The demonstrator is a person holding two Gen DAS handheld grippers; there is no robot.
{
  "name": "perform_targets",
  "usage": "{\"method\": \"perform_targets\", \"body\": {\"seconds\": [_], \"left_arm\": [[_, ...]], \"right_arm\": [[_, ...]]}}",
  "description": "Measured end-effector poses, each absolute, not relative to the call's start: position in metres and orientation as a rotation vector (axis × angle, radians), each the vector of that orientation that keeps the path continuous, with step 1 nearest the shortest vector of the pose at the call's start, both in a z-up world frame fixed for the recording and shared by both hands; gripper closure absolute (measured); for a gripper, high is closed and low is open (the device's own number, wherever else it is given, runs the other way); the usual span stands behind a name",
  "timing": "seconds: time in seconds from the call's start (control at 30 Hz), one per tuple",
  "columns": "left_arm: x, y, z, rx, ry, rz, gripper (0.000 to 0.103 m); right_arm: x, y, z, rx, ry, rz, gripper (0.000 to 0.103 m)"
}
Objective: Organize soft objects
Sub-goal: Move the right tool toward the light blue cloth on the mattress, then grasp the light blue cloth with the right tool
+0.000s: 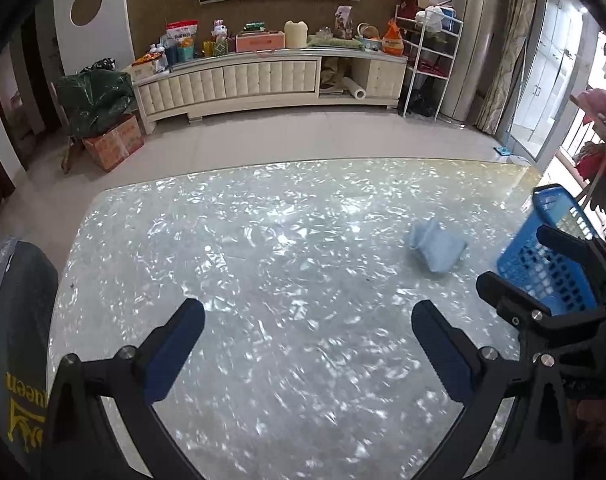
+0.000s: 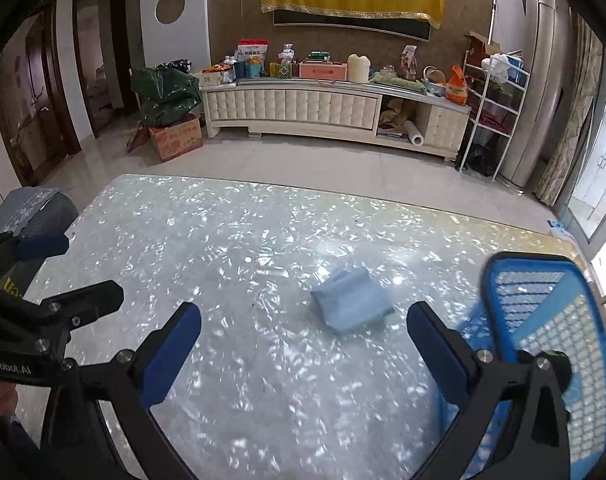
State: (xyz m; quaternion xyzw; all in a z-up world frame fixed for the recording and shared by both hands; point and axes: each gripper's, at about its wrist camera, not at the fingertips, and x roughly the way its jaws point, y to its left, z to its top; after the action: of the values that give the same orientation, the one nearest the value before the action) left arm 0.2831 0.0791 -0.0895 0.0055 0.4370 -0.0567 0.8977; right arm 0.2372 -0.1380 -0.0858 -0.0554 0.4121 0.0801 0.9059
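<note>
Blue folded cloth (image 2: 351,300) lies on the worktop (image 2: 263,380) just left of the basket (image 2: 543,320), ahead of the right gripper (image 2: 303,344); the nearer, both grippers gape empty, left gripper (image 1: 308,340) included.

Yellow letters reading "ueen", cut off at the start, stood on the dark fabric (image 1: 19,340) at the table's left edge. White lettering "enRobot.AI", its beginning out of frame, ran along the body of the left gripper (image 2: 55,272). Print on the distant packages and boxes was too small to read.
</note>
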Motion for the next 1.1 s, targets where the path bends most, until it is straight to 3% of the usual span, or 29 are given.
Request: {"method": "perform_targets", "body": {"seconds": [0.53,0.67,0.83,0.9,0.93,0.97,1.1], "left_arm": [[0.351,0.077,-0.146,0.04,0.976,-0.116,0.0],[0.359,0.076,-0.157,0.051,0.988,-0.105,0.0],[0.368,0.074,-0.16,0.04,0.977,-0.124,0.0],[0.371,0.07,-0.161,0.049,0.977,-0.121,0.0],[0.372,0.069,-0.162,0.056,0.978,-0.12,0.0],[0.372,0.068,-0.163,0.057,0.979,-0.114,0.0],[0.374,0.067,-0.163,0.041,0.976,-0.125,0.0]], "right_arm": [[0.29,-0.145,-0.143,-0.092,0.946,0.104,0.003],[0.297,-0.144,-0.152,-0.107,0.974,0.097,0.022],[0.301,-0.145,-0.159,-0.106,0.995,0.078,0.024],[0.304,-0.145,-0.162,-0.097,1.002,0.075,0.036],[0.304,-0.145,-0.163,-0.101,1.008,0.067,0.051],[0.305,-0.145,-0.165,-0.099,1.02,0.062,0.058],[0.303,-0.143,-0.172,-0.094,1.054,0.082,0.066]]}}
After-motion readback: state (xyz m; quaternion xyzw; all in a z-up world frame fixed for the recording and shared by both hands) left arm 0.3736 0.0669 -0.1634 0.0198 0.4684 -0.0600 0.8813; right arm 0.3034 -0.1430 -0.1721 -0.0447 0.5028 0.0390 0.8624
